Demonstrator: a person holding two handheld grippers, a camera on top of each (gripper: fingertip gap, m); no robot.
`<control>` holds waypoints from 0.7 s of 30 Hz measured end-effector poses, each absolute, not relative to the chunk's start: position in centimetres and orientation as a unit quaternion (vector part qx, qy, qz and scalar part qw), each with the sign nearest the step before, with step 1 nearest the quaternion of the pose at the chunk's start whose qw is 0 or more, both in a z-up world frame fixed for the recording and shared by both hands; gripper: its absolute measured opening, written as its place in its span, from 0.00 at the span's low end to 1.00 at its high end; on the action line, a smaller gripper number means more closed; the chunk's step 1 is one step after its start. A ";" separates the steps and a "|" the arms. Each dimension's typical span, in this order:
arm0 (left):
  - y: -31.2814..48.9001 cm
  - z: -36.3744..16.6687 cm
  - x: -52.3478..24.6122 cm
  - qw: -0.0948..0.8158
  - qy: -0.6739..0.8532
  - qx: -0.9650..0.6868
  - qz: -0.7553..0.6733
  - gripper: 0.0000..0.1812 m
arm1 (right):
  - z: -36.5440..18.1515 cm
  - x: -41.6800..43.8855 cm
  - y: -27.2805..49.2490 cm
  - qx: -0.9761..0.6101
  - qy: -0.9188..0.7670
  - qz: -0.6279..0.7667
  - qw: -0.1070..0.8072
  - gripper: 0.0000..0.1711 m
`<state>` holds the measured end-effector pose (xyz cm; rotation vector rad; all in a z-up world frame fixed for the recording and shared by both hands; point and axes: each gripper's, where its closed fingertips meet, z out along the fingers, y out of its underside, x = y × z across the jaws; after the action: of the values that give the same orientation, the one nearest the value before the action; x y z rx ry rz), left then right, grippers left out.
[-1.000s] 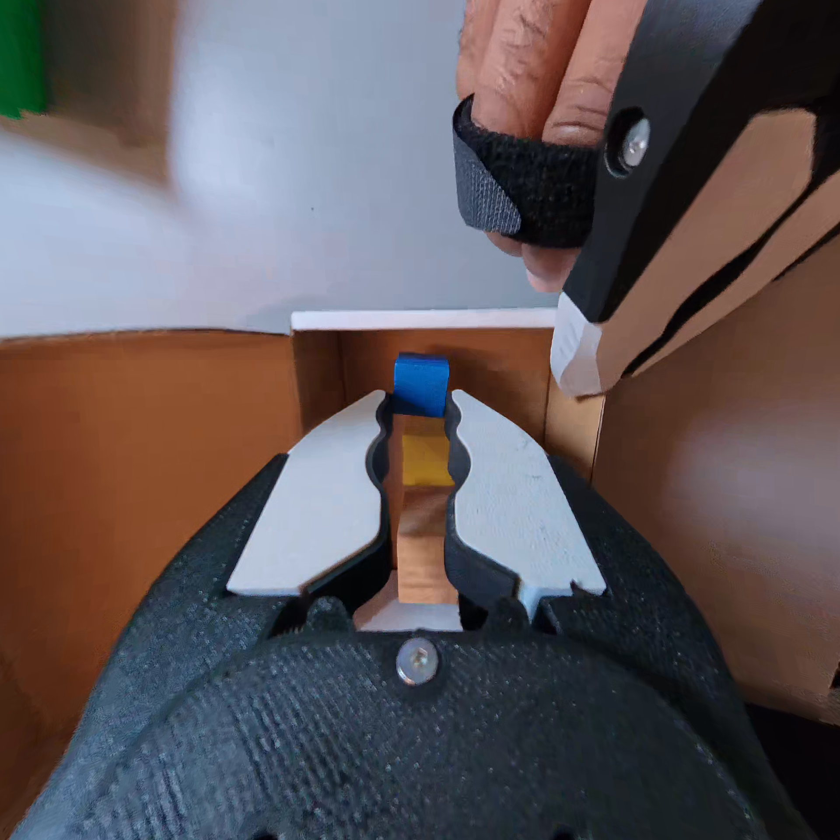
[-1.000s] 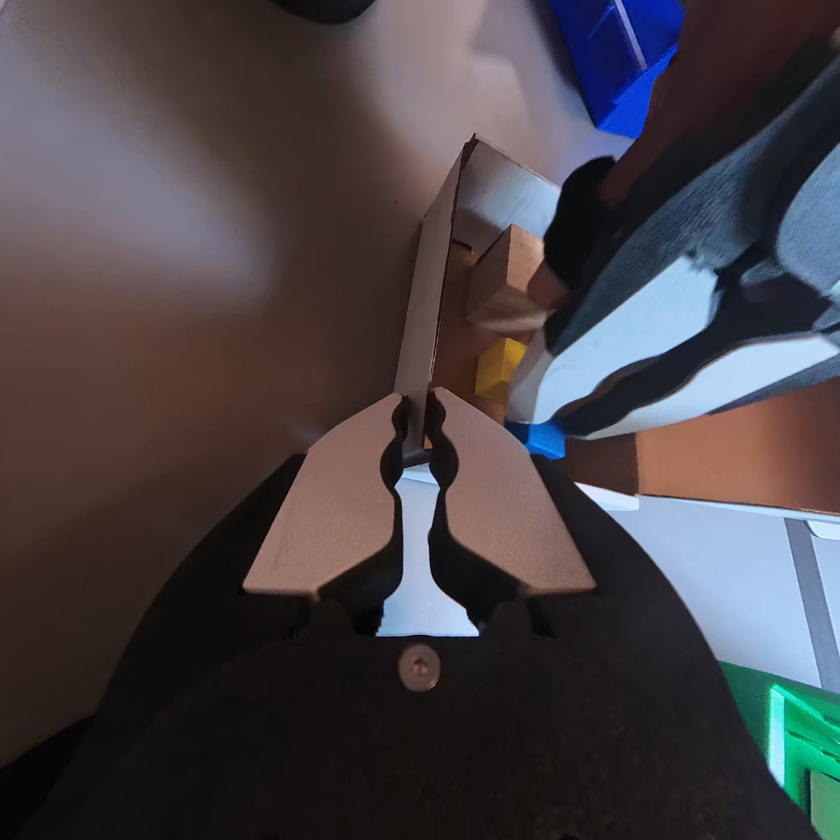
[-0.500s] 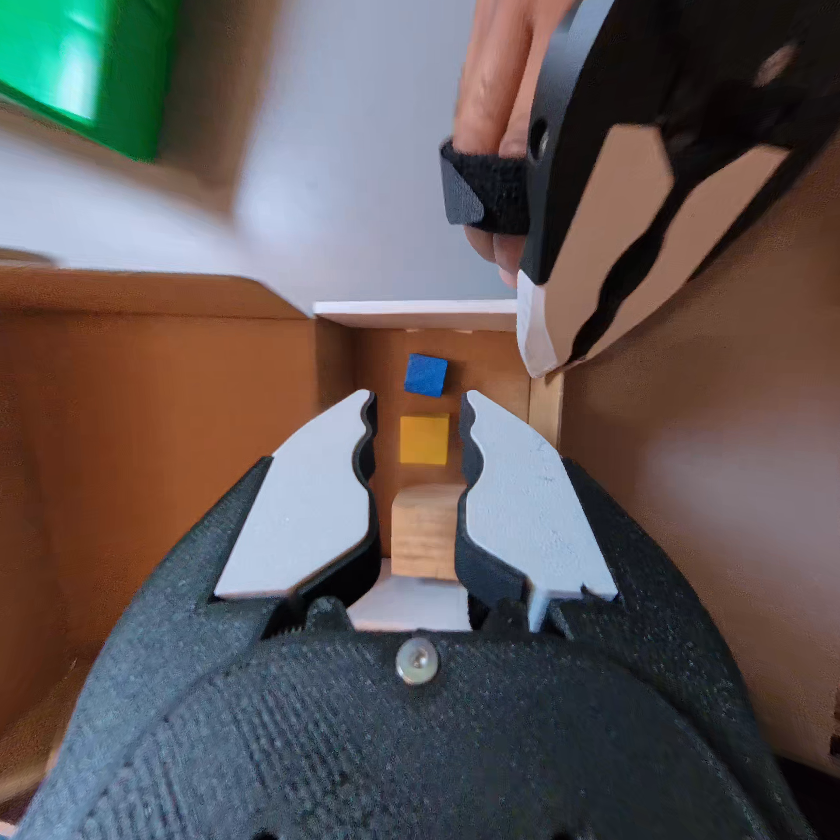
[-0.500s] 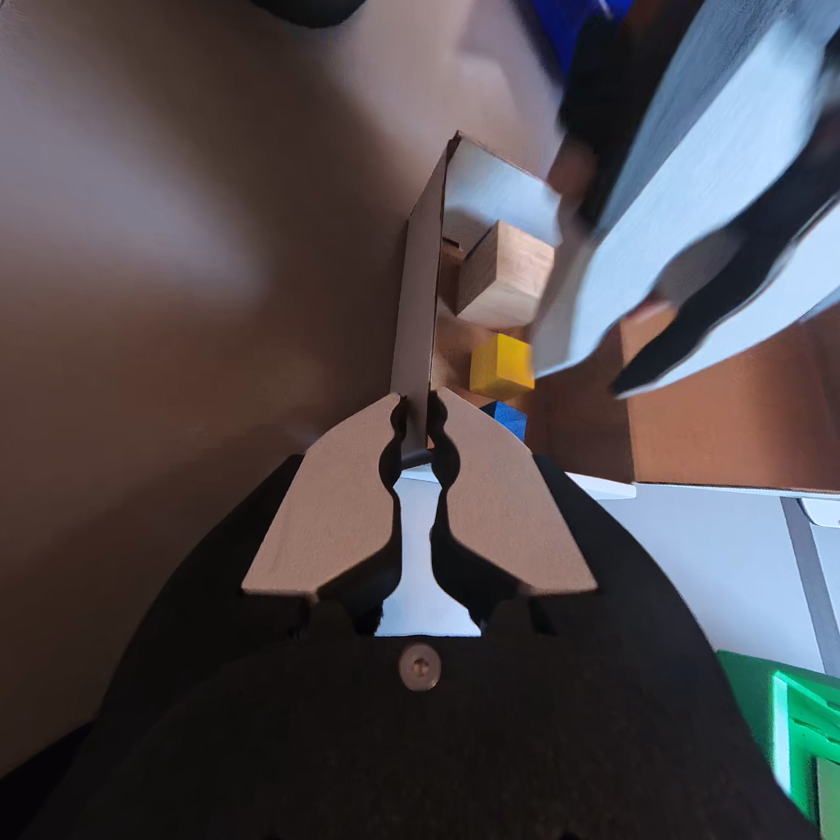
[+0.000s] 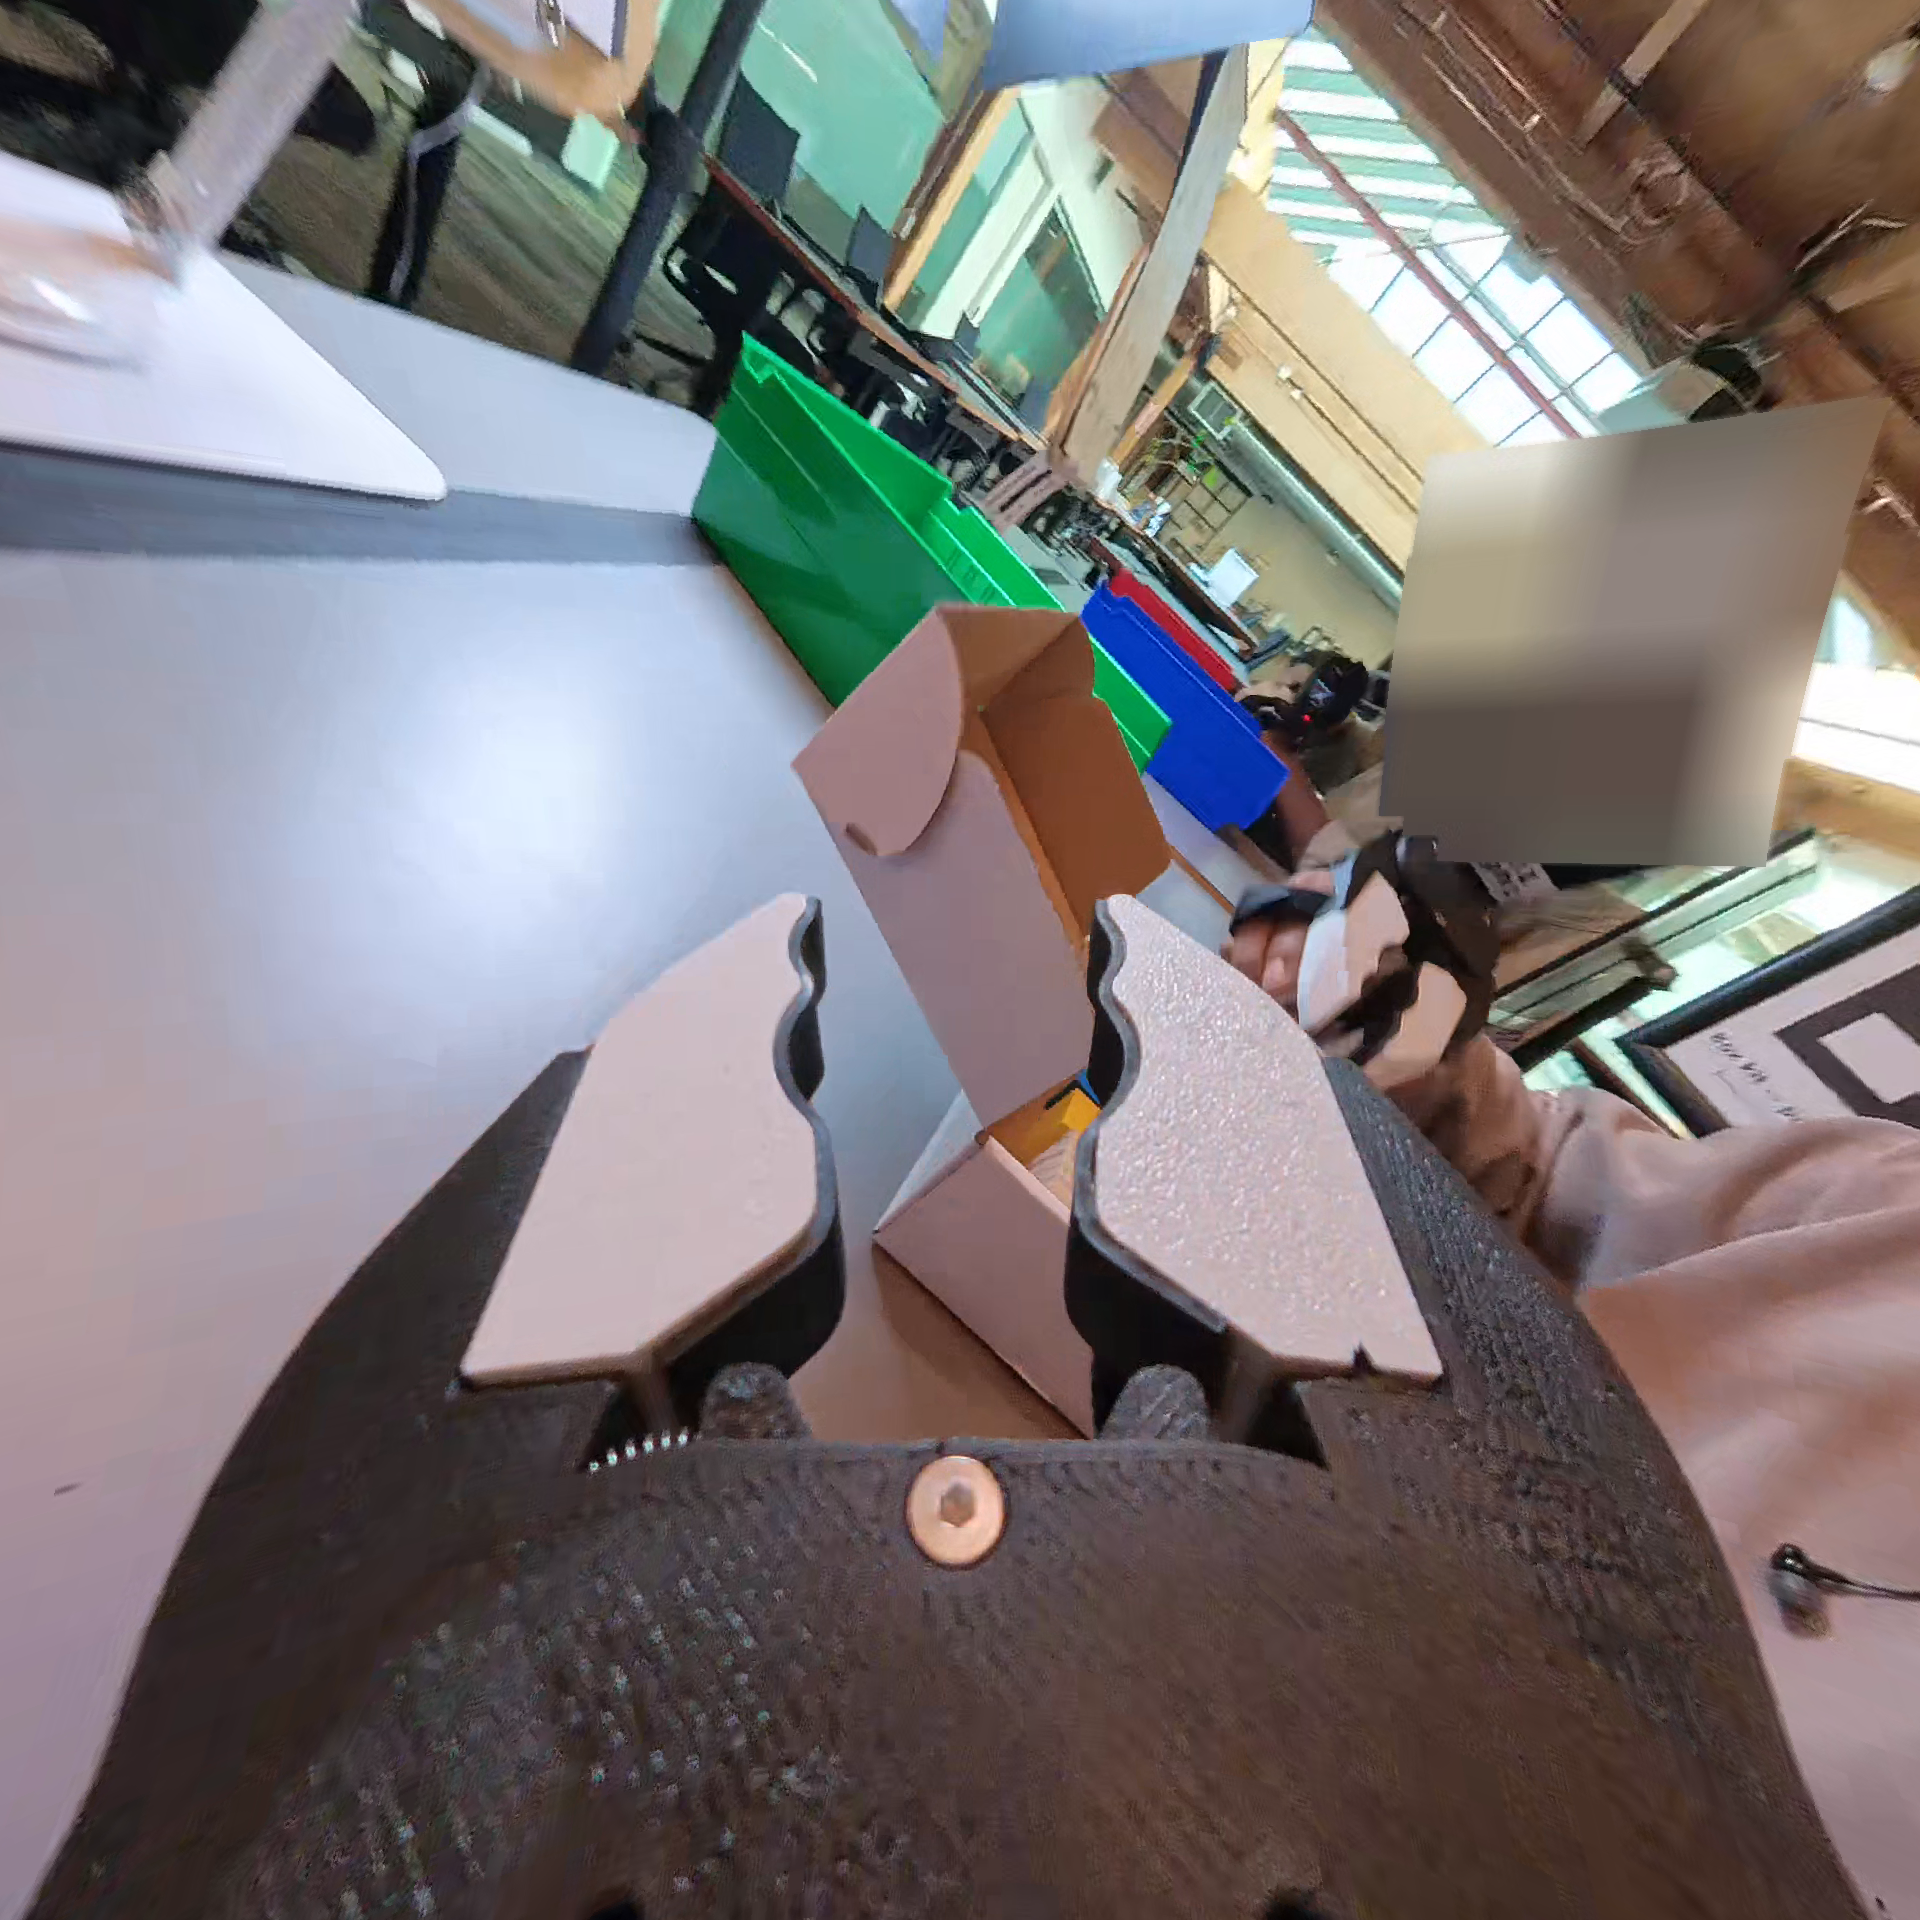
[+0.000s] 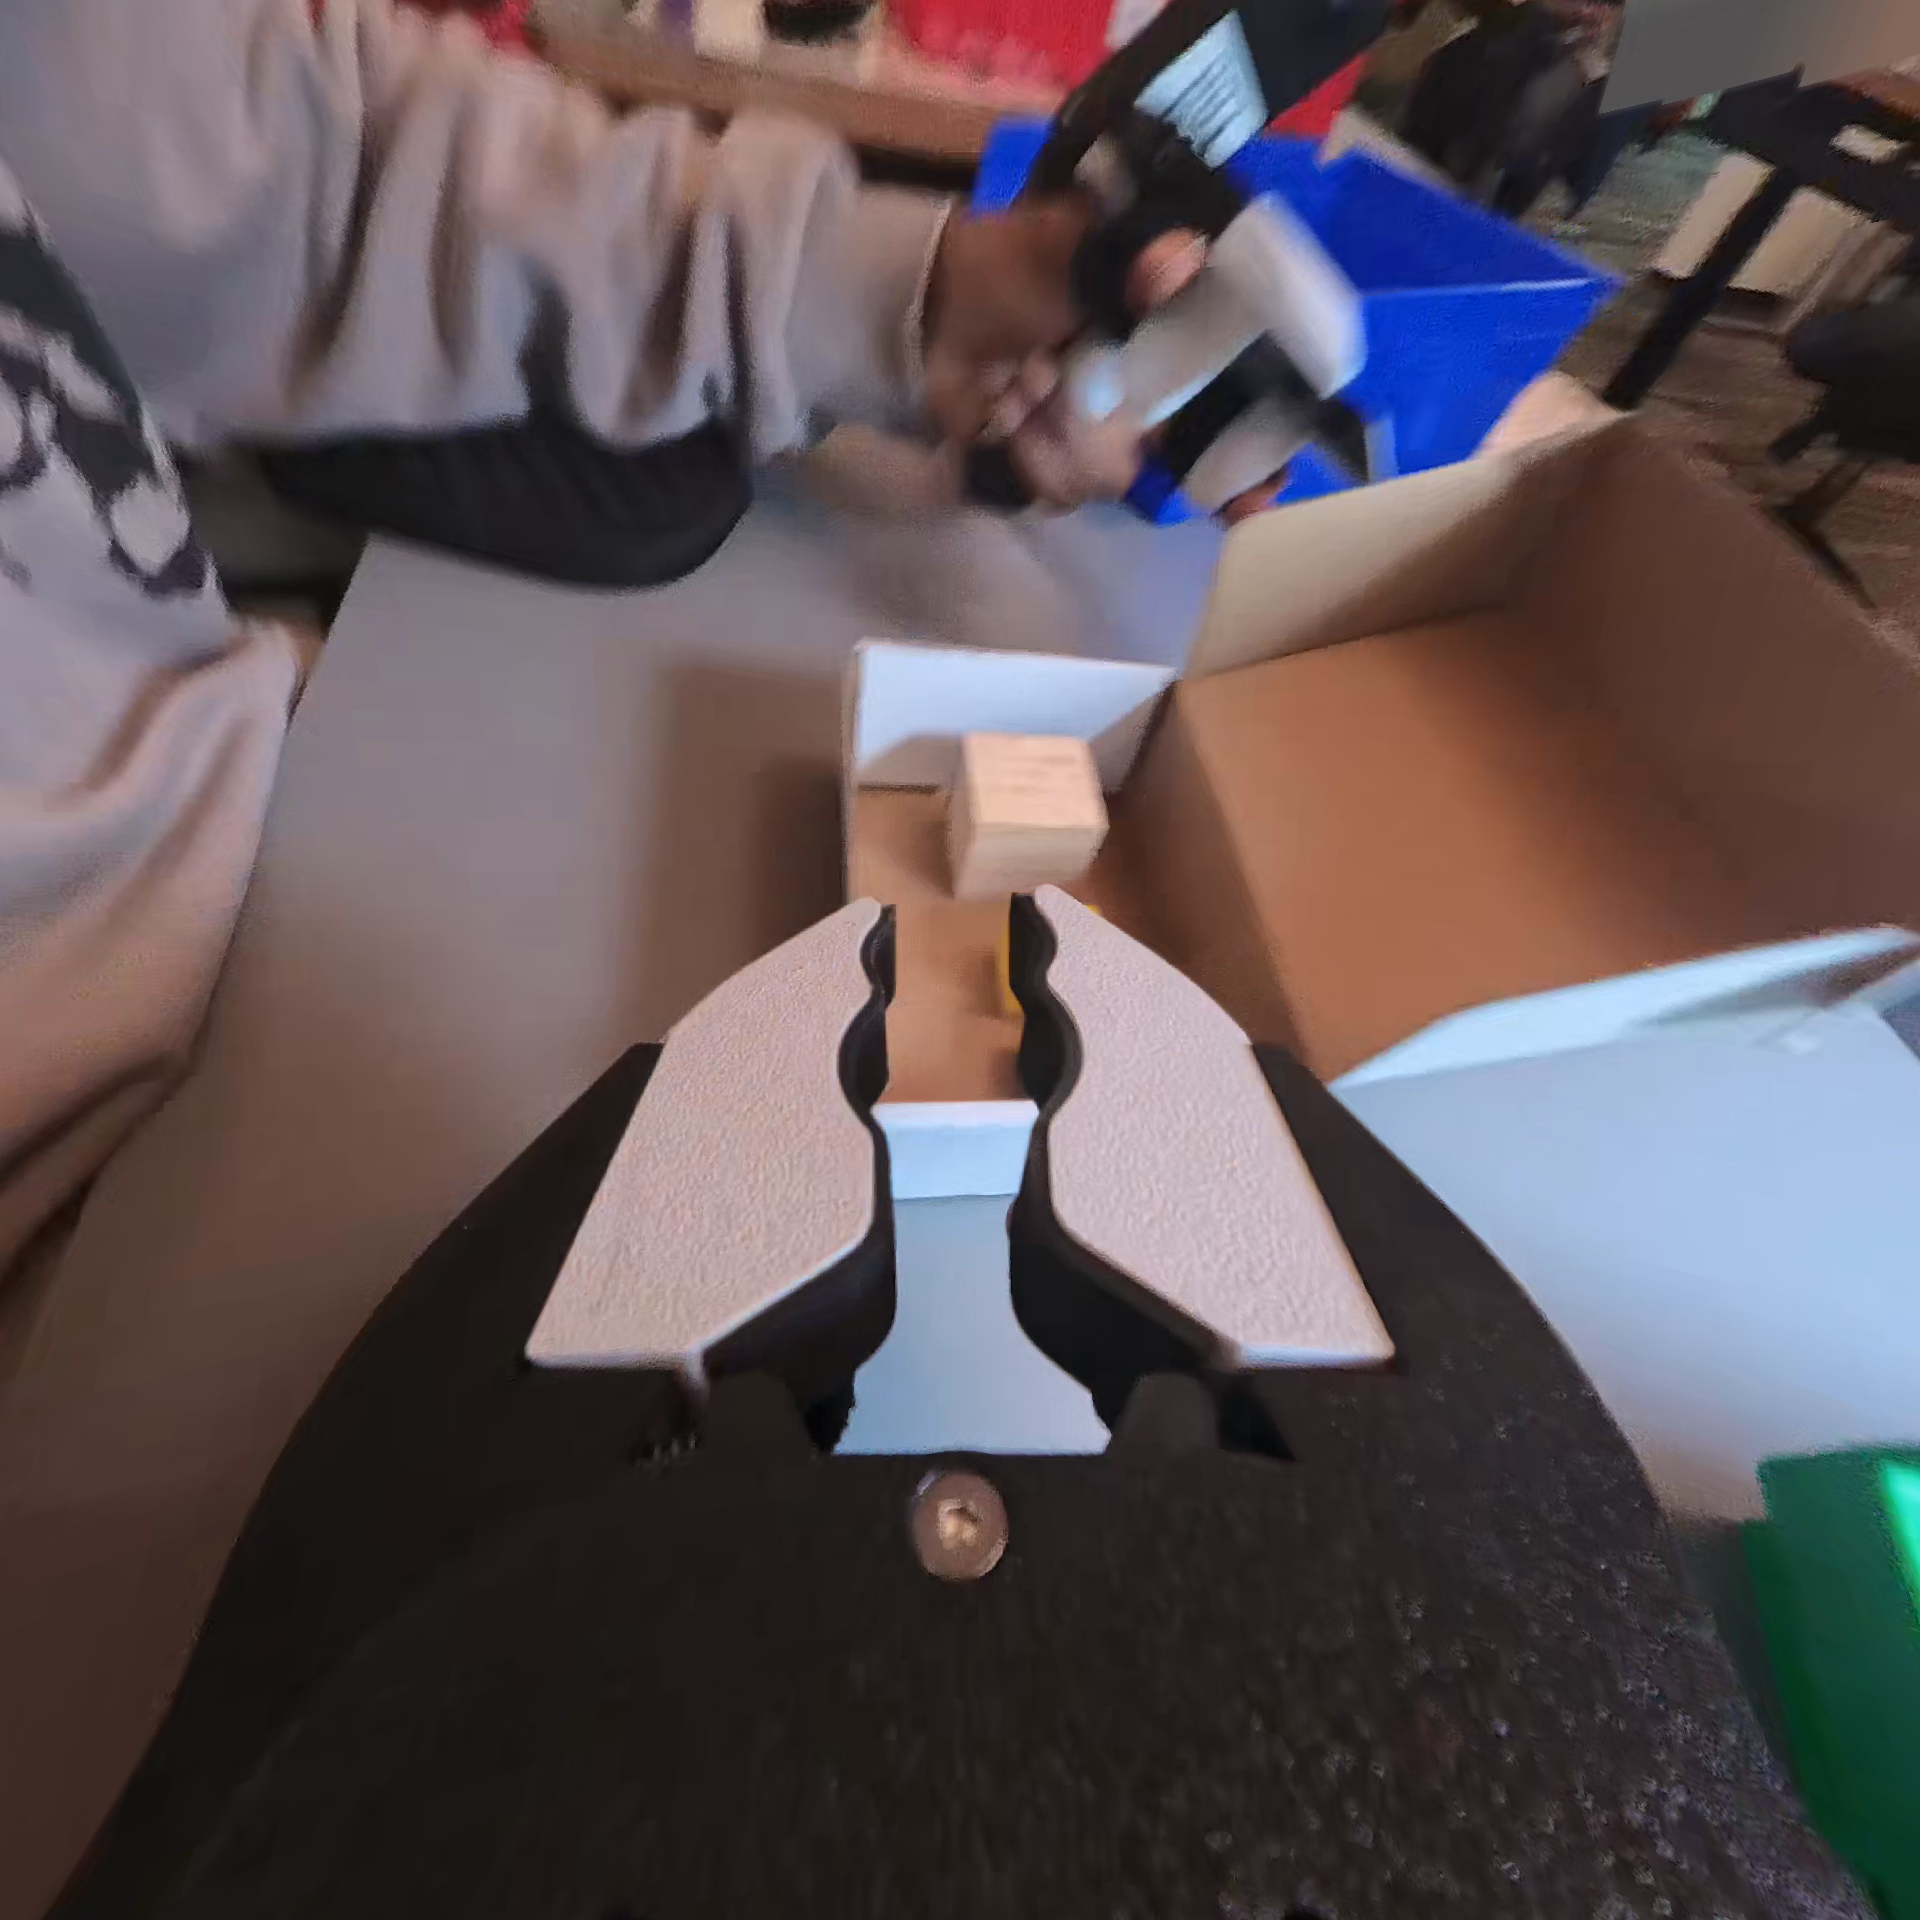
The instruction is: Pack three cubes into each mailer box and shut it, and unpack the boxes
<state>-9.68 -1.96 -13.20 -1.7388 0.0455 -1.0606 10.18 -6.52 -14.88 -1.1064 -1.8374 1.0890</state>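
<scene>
A white mailer box (image 5: 966, 1236) stands on the grey table with its lid (image 5: 966, 914) raised. Inside it lie a plain wooden cube (image 6: 1023, 816), a yellow cube (image 5: 1060, 1120) and a sliver of a blue cube (image 5: 1087, 1087). My left gripper (image 5: 951, 935) is open and empty, held back from the box's near corner. My right gripper (image 6: 951, 914) hovers over the box's near wall (image 6: 956, 1143), its jaws a little apart with nothing between them. The right gripper also shows beyond the box in the left wrist view (image 5: 1371, 987). The left gripper shows blurred in the right wrist view (image 6: 1216, 353).
Green bins (image 5: 831, 520), a blue bin (image 5: 1174, 707) and a red bin (image 5: 1164, 613) stand along the table's far side. The brown inside of the lid (image 6: 1455, 779) rises right of the cubes. A person's sleeve (image 6: 416, 260) reaches over the table.
My left gripper let the blue cube go into the box, opened wide and drew back out of it. My right gripper released the box wall and pulled back a little.
</scene>
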 end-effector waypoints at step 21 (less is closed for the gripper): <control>-2.8 -14.3 -3.7 0.474 0.153 -0.690 -0.525 0.28 | -15.0 6.7 3.6 -0.595 -0.376 0.702 0.110 0.21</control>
<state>-3.68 -2.80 -14.29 -1.6883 0.3752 -1.2833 6.65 3.60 -15.03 -1.7485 -1.1045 2.0629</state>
